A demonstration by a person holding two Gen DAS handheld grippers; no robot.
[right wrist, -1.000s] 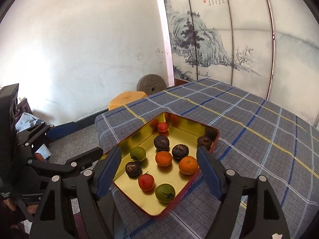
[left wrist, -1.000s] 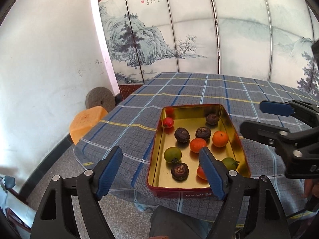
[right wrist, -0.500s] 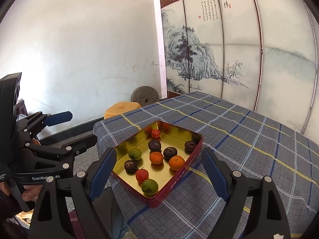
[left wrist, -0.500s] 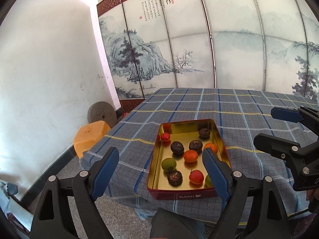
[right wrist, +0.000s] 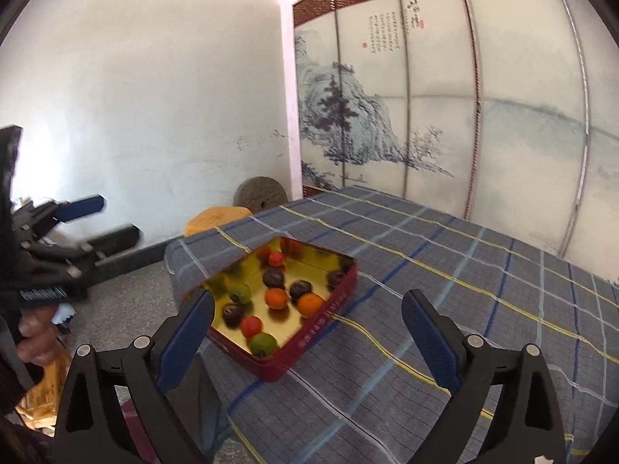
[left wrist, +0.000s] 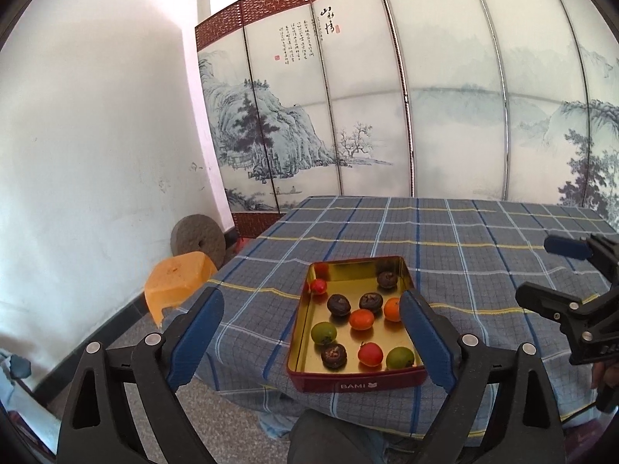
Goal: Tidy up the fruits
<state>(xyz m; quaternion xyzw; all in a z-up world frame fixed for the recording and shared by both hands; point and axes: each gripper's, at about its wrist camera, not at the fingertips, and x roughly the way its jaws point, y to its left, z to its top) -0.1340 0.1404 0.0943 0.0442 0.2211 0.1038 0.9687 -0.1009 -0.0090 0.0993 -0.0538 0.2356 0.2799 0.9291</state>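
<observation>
Your left gripper (left wrist: 311,330), black with blue pads, fills the bottom of its own view, and its jaws have just been opening; they now stand wide apart with nothing between the pads. Your right gripper (right wrist: 307,330) has also just been opening and is likewise released and empty, low in its own frame.

The red rectangular tin with a gold lining (left wrist: 358,385) sits on the blue-grey plaid tablecloth (left wrist: 445,239) near the table's close edge, in the lower centre of the left view. In the right view the tin (right wrist: 309,334) lies left of centre and is a little blurred.

Inside the tin the fruits lie loose and mixed:
- two orange round fruits (left wrist: 361,319) near the middle
- two green round fruits (left wrist: 323,333), one at the left wall and one at the lower right
- two small red fruits (left wrist: 370,354), one at the front and one in the upper left corner
- four dark brown wrinkled fruits (left wrist: 339,304) scattered between them

Neither gripper touches the tin or any fruit.

At the left of the left view an orange plastic stool (left wrist: 180,280) stands on the floor beside a round grey millstone (left wrist: 198,236) against the white wall. A painted folding screen with a mountain landscape (left wrist: 387,116) stands behind the table.
</observation>
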